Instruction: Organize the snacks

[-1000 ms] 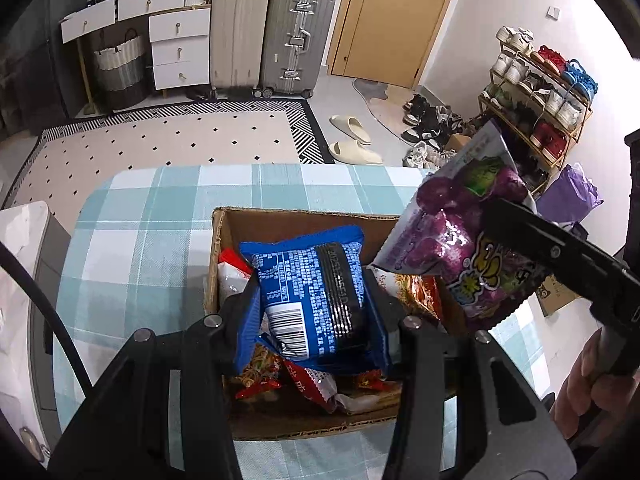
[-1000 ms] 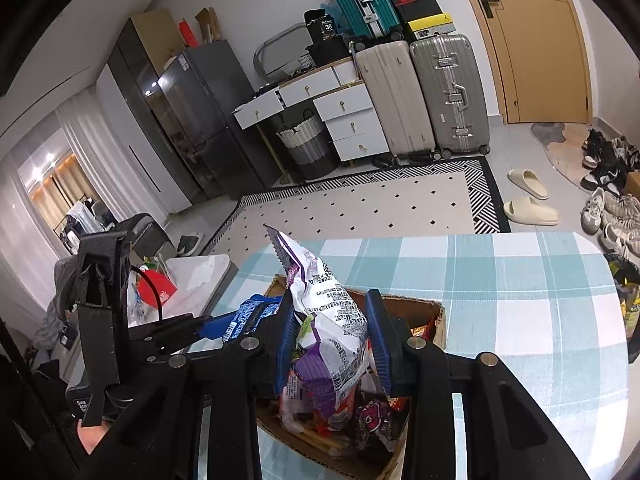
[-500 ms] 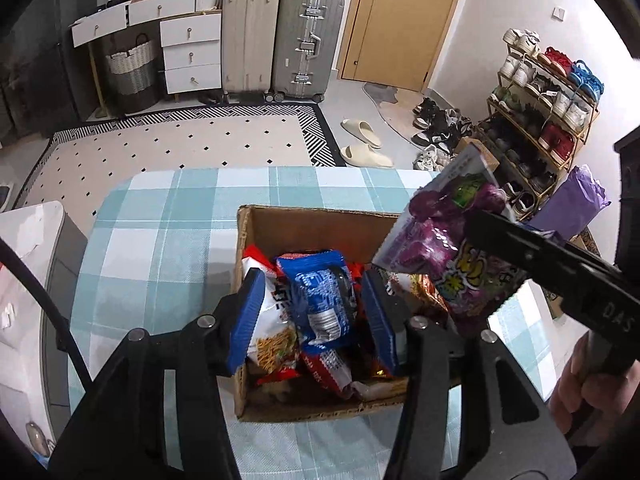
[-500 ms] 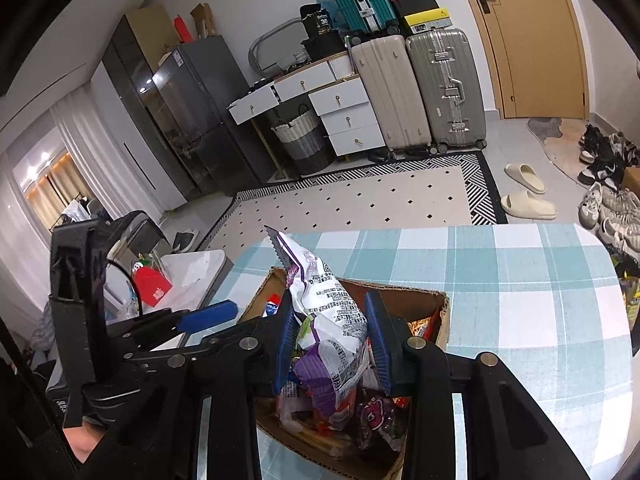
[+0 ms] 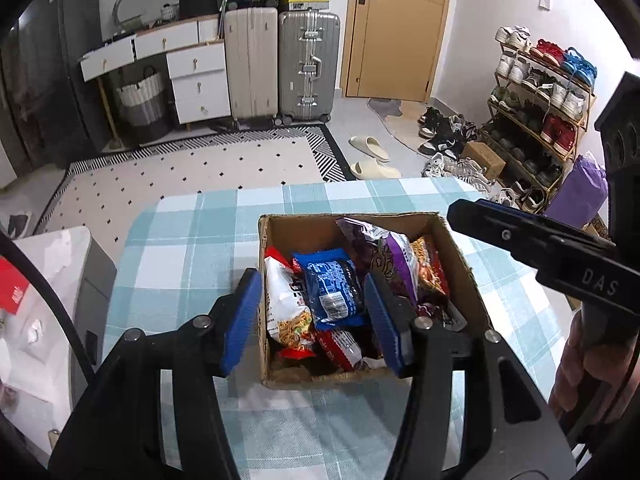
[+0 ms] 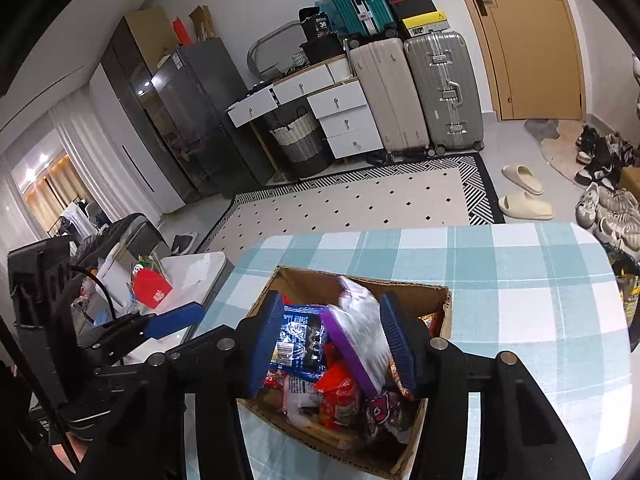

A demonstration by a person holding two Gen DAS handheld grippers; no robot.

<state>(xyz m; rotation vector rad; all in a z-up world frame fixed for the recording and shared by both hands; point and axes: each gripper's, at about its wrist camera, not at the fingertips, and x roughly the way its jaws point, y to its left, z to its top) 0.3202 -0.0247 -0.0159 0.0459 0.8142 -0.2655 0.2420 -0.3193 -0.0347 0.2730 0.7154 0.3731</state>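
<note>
A cardboard box (image 5: 348, 224) full of snack packets stands on the checked tablecloth (image 5: 180, 272). My left gripper (image 5: 312, 278) hovers over the box's near side with its jaws opening. The blue packet (image 5: 332, 288) lies loose in the box below them, not pressed. My right gripper (image 6: 331, 298) is over the box too, jaws opening. The purple and white packet (image 6: 360, 332) shows blurred between its fingers, free of the pads. In the left wrist view this purple packet (image 5: 384, 248) rests among the other snacks, and one right finger (image 5: 520, 232) is above the box's right wall.
A low white side table (image 6: 192, 268) with a red carton (image 6: 152, 290) stands left of the table. A hand (image 5: 580, 364) holds the right gripper's handle. The tablecloth's far edge (image 6: 440, 230) drops to a rug. Suitcases (image 5: 280, 60) and a shoe rack (image 5: 540, 112) lie beyond.
The left gripper let go of the blue packet, which now lies in the box, then lifted and drew back. The right gripper opened and the purple packet dropped into the box.
</note>
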